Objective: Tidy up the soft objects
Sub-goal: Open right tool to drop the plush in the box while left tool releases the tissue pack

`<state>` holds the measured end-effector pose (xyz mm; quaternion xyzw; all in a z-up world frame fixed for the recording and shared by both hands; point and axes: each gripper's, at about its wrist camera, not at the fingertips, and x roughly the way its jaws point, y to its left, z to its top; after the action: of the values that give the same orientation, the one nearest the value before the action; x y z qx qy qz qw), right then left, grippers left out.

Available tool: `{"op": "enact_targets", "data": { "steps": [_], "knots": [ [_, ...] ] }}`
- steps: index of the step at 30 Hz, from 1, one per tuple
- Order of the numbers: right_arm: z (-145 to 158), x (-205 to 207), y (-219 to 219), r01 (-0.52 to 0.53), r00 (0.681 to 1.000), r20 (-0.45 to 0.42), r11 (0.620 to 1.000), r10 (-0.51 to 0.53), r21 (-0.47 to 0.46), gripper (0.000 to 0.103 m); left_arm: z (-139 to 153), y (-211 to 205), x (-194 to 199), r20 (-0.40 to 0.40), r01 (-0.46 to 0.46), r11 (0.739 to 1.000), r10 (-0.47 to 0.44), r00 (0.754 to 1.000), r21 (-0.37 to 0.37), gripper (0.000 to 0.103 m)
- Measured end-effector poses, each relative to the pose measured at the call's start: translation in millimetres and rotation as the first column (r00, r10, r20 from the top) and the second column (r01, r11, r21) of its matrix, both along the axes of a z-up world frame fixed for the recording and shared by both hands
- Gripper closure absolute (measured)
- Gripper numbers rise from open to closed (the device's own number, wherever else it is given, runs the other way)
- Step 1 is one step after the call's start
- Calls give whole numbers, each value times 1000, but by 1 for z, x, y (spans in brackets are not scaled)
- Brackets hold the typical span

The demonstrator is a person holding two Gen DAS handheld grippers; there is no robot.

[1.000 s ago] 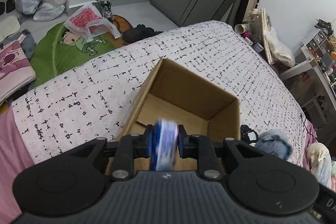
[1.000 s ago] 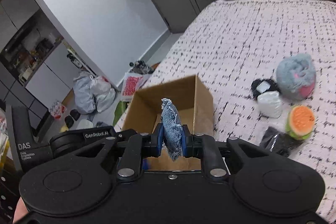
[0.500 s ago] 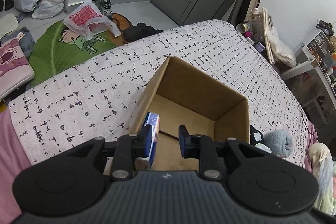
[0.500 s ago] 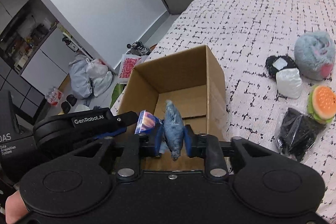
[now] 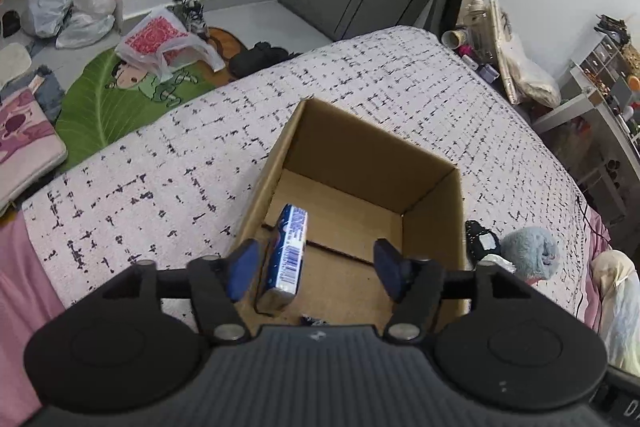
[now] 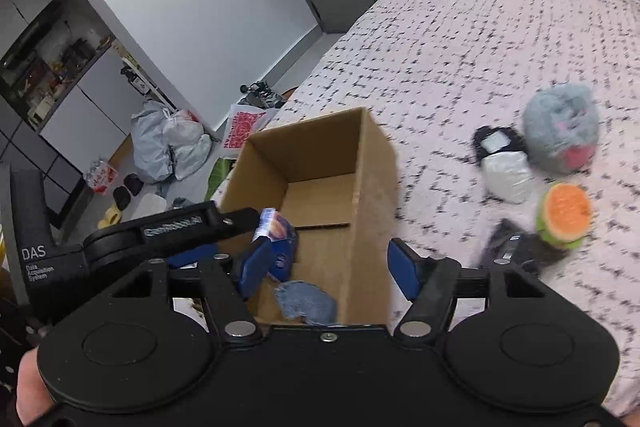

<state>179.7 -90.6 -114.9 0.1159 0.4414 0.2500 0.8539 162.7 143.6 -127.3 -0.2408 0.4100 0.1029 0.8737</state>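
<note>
An open cardboard box (image 5: 372,151) stands on the speckled white bedspread (image 5: 160,167); it also shows in the right wrist view (image 6: 320,143). My left gripper (image 5: 314,269) is open over the box's near side, and a blue and white packet (image 5: 288,251) lies inside just past its left finger. My right gripper (image 6: 328,267) is open over the box, with a denim blue pouch (image 6: 306,303) lying in the box below it. The blue packet (image 6: 276,231) and the left gripper's arm (image 6: 172,227) show at its left.
On the bed right of the box lie a grey plush (image 6: 560,131), a black item with a white label (image 6: 496,141), a white pouch (image 6: 506,177), an orange and green plush (image 6: 564,215) and a black bag (image 6: 520,247). The floor beyond the bed holds bags (image 5: 72,7) and a green mat (image 5: 104,103).
Both grippers have opened. The blue packet has left the left gripper and the denim pouch has left the right gripper; both now lie in the box.
</note>
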Motion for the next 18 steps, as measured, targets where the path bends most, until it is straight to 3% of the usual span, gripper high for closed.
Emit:
{"op": "enact_targets", "data": {
  "steps": [4, 10, 14, 16, 18],
  "knots": [
    [10, 1, -23, 21, 999, 32, 999, -20, -33, 28, 7, -8, -4, 16, 23, 1000, -24, 1000, 13, 13],
    [21, 6, -64, 56, 998, 41, 998, -55, -23, 18, 21, -19, -3, -10, 50, 998, -50, 999, 47, 9],
    [29, 8, -87, 60, 997, 44, 998, -60, -4, 9, 32, -28, -9, 3, 47, 997, -47, 999, 56, 7],
    [32, 9, -95, 59, 997, 50, 998, -59, -8, 7, 38, -34, -13, 26, 54, 997, -55, 998, 57, 0],
    [34, 11, -103, 56, 997, 49, 998, -55, -11, 6, 44, -43, -17, 54, 60, 995, -65, 996, 81, 0]
  ]
}}
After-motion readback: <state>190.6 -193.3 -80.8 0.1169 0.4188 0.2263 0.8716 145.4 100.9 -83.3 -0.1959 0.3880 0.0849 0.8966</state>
